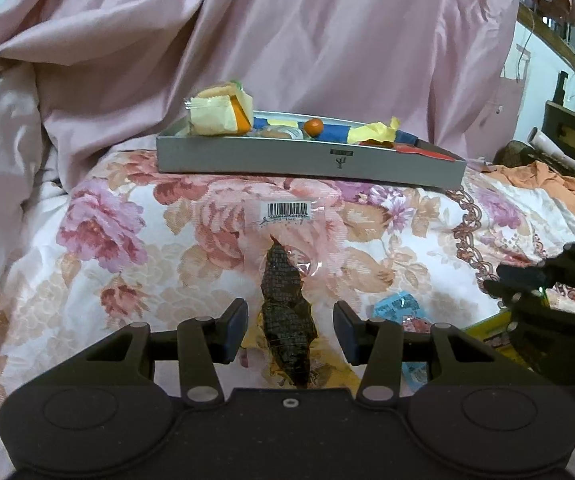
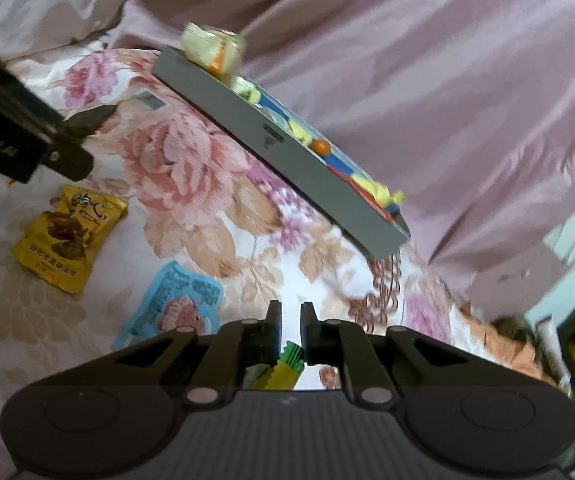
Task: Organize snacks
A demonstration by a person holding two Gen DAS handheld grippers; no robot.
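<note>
One dark crinkly packet (image 1: pixel 287 320), light and slippery, sits lower centre between our left gripper's (image 1: pixel 290 330) spread-apart fingers; we'd pinch its middle. Our right gripper (image 2: pixel 290 334) looks nearly closed, perhaps empty.

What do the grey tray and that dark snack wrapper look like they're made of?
The grey tray looks like matte cardboard or thin board: flat, dull, sharp-edged walls. The dark snack wrapper appears to be thin glossy plastic film, crinkled, with a clear part showing the bedspread beneath.

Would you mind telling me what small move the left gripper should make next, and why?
Probably ease the left gripper down and close it on the dark crinkled snack wrapper. Its jaws are open with the wrapper lying between them on the floral bedspread, while the grey rectangular tray ahead already holds other snacks.
</note>
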